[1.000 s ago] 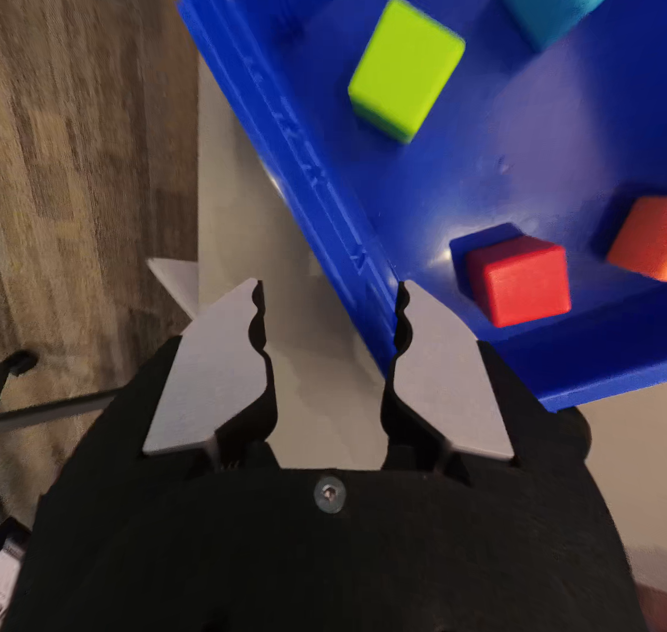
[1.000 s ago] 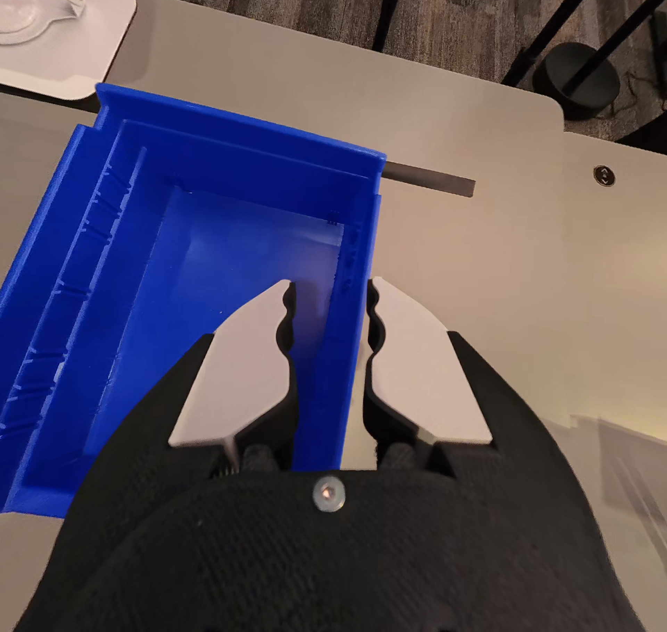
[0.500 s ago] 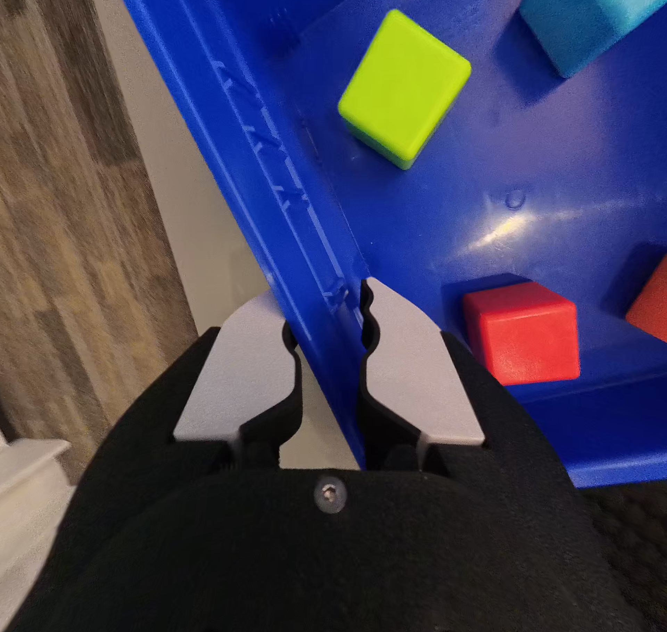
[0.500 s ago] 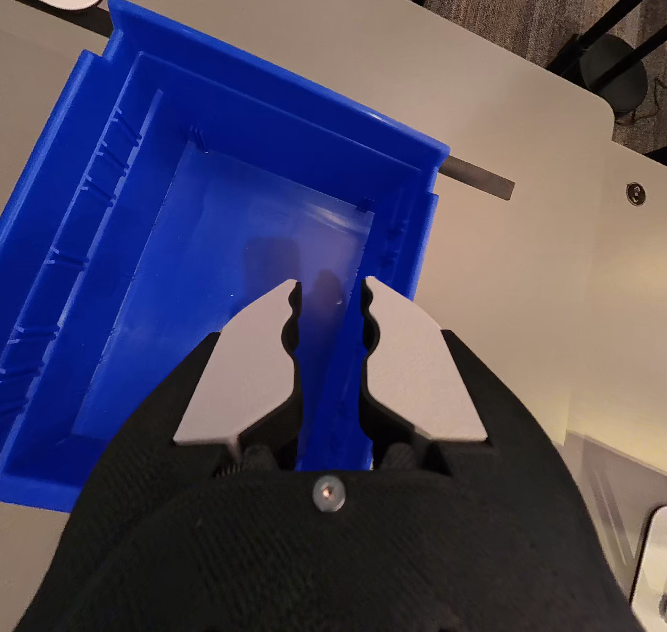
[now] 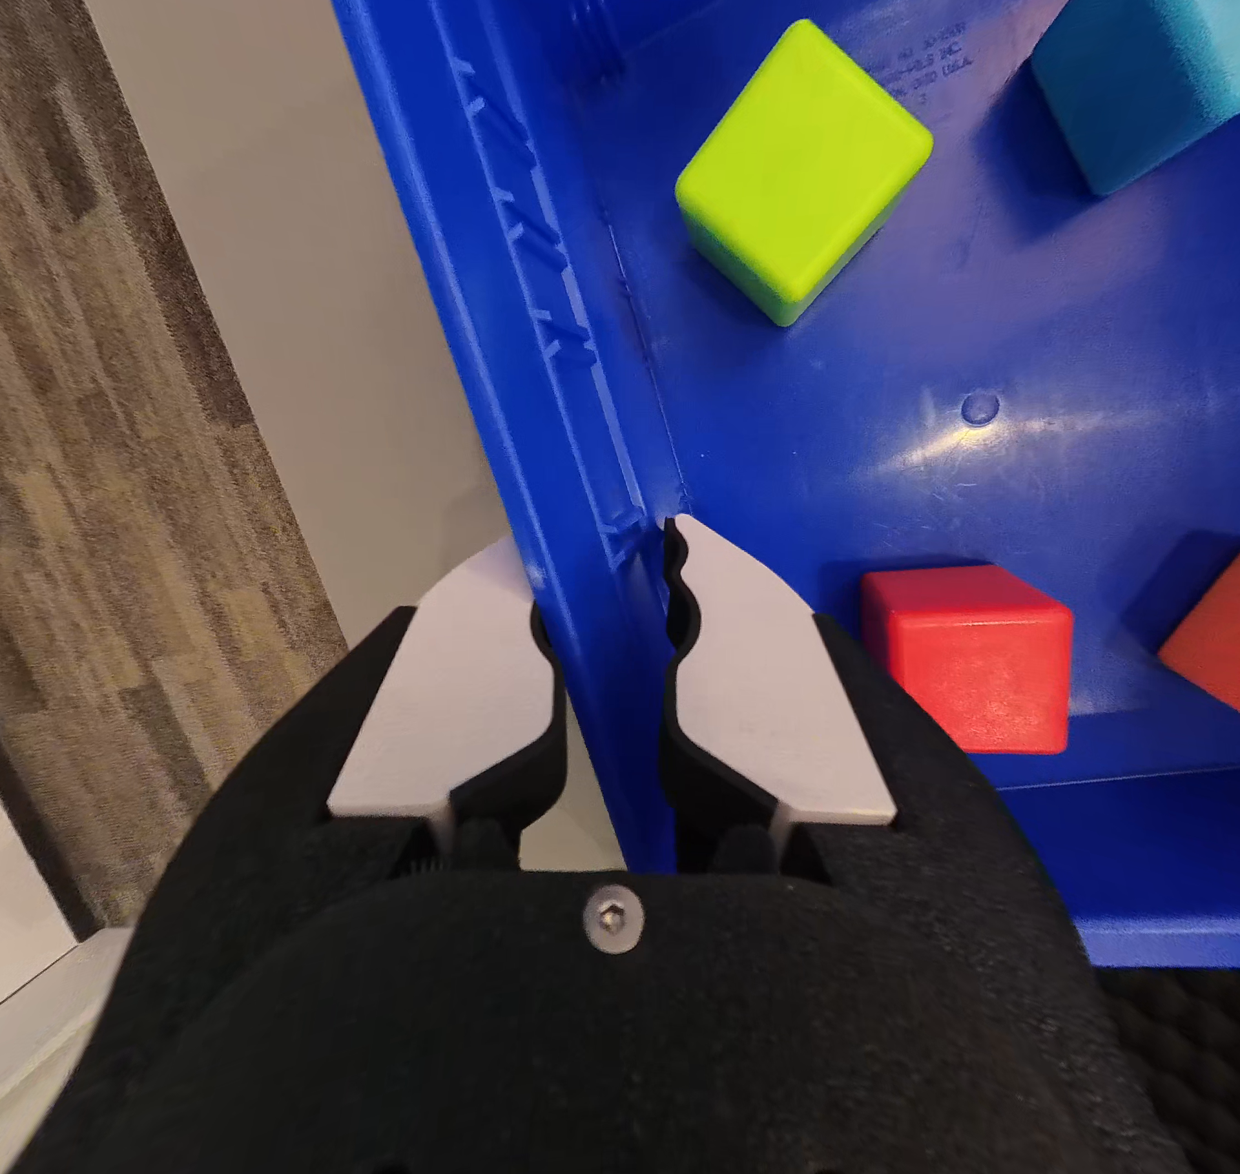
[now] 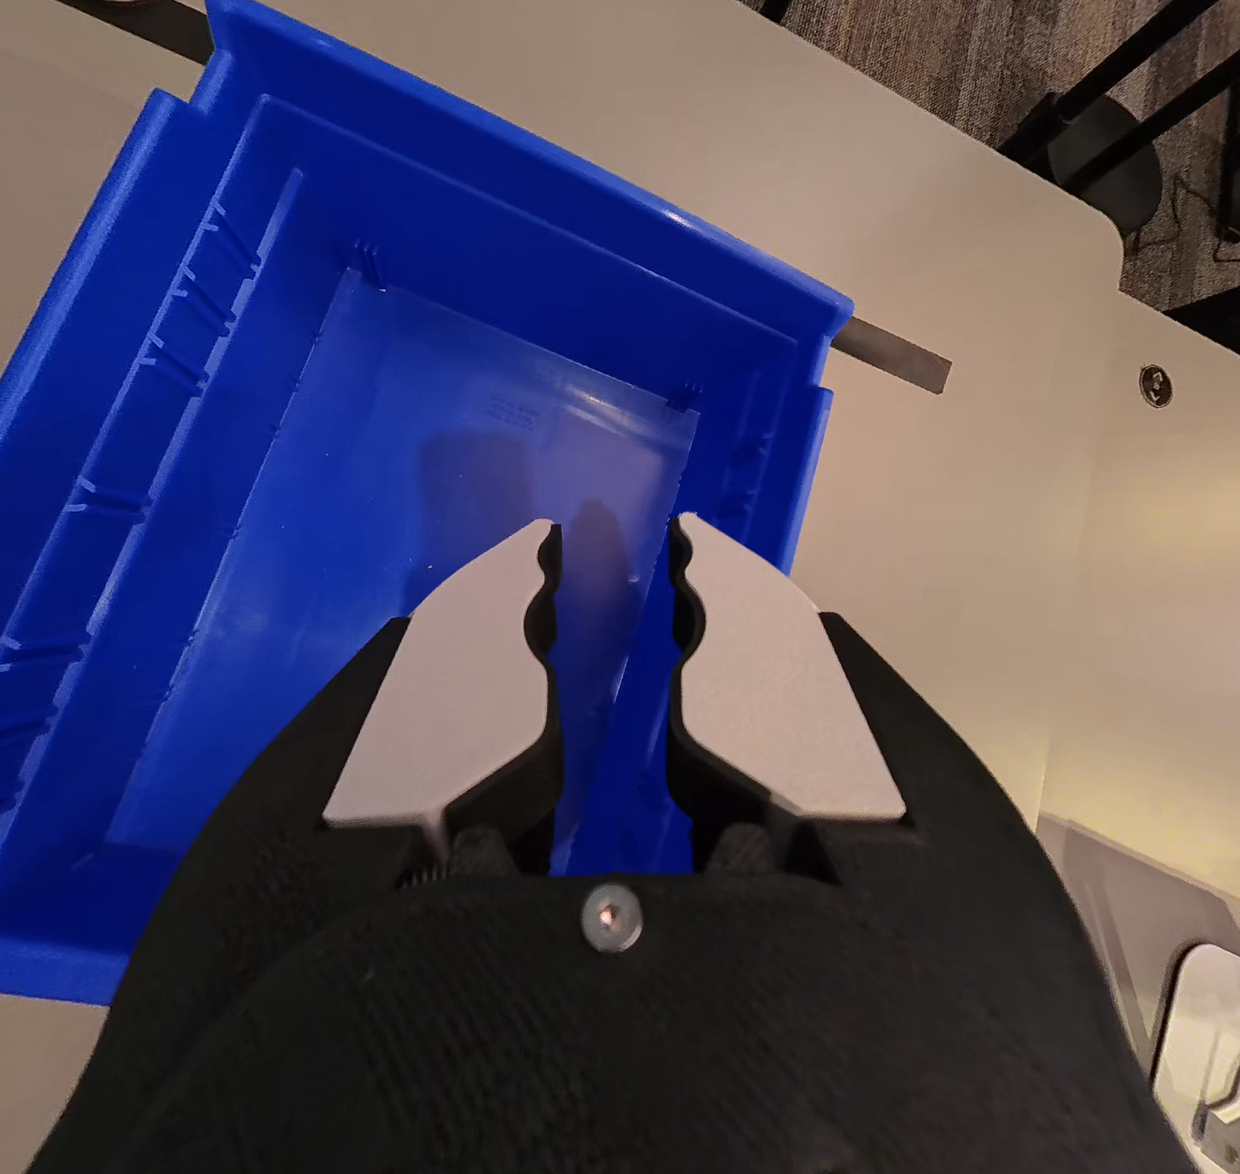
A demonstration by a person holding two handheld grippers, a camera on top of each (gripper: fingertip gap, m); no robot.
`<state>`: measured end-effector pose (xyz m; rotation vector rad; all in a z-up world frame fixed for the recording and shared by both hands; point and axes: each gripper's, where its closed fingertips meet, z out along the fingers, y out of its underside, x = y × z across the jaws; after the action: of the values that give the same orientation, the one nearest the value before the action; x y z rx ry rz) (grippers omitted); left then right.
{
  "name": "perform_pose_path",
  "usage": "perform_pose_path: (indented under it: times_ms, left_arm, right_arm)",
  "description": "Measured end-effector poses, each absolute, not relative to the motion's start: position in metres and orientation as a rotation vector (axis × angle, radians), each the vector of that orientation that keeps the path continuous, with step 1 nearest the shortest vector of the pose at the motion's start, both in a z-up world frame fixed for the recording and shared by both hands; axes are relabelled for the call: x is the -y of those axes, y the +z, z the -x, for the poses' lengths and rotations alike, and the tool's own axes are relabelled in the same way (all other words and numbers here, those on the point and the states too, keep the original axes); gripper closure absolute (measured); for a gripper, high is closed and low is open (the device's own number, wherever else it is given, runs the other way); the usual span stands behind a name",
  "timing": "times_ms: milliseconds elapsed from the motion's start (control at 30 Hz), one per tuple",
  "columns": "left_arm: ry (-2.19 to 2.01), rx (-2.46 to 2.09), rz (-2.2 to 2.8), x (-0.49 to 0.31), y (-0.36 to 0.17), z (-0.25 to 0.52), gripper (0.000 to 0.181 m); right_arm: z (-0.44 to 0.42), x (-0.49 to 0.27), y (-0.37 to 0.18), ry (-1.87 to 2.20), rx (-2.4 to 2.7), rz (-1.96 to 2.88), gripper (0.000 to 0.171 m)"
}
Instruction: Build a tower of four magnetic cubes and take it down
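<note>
Since half a second ago my left gripper [image 5: 604, 551] has slid further along the bin [image 5: 1073, 471] wall, clamped on it. My right gripper [image 6: 614, 524] pinches the opposite wall. Four cubes lie inside: green [image 5: 798, 162], teal [image 5: 1141, 61], red [image 5: 966, 659], orange [image 5: 1208, 645].

Four cubes lie in one blue bin [image 5: 771, 457]: one lime-green cube [image 5: 802, 165], one teal cube [image 5: 1141, 61], one red cube [image 5: 966, 659], one orange cube [image 5: 1208, 645]. A second blue bin [image 6: 416, 538] holds nothing.
</note>
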<state>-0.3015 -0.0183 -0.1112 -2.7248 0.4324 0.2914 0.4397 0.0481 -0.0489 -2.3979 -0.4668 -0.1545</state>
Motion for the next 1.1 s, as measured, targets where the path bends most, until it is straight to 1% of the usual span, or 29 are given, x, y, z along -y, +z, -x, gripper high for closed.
perform_pose_path:
  times_ms: [67, 167, 300, 433, 600, 667, 767, 800, 867, 1000, 1100]
  left_arm:
    - [0.285, -0.437, 2.73, 0.021, -0.112, 0.301, 0.153]
    - [0.244, -0.433, 2.703, 0.022, -0.105, 0.296, 0.14]
    - [0.229, -0.396, 2.582, 0.024, -0.07, 0.294, 0.136]
    - [0.252, -0.345, 2.384, 0.032, -0.015, 0.293, 0.133]
    - [0.122, -0.333, 1.967, 0.041, 0.076, 0.26, 0.131]
    - [0.067, -0.362, 1.802, 0.048, 0.106, 0.243, 0.129]
    - [0.009, -0.351, 1.586, 0.06, 0.142, 0.23, 0.118]
    - [-0.025, -0.344, 1.524, 0.065, 0.15, 0.226, 0.112]
    - [-0.082, -0.35, 1.429, 0.073, 0.161, 0.22, 0.112]
    - [-0.112, -0.294, 1.398, 0.075, 0.168, 0.227, 0.108]
    - [-0.154, -0.316, 1.385, 0.078, 0.168, 0.225, 0.118]
  right_arm:
    - [-0.44, -0.049, -0.046, -0.156, 0.458, 2.381, 0.138]
    - [-0.439, -0.051, -0.039, -0.163, 0.45, 2.34, 0.136]
    - [-0.443, -0.055, -0.025, -0.198, 0.411, 2.271, 0.13]
    - [-0.444, -0.057, 0.0, -0.237, 0.383, 2.144, 0.125]
    - [-0.434, -0.053, 0.058, -0.255, 0.358, 1.829, 0.124]
    - [-0.425, -0.047, 0.076, -0.215, 0.364, 1.735, 0.111]
    - [-0.414, -0.043, 0.087, -0.15, 0.373, 1.667, 0.11]
    - [-0.412, -0.042, 0.089, -0.129, 0.375, 1.658, 0.11]
    - [-0.407, -0.042, 0.091, -0.098, 0.377, 1.645, 0.109]
    - [-0.396, -0.037, 0.106, -0.014, 0.376, 1.554, 0.111]
    - [-0.389, -0.028, 0.123, 0.059, 0.369, 1.455, 0.111]
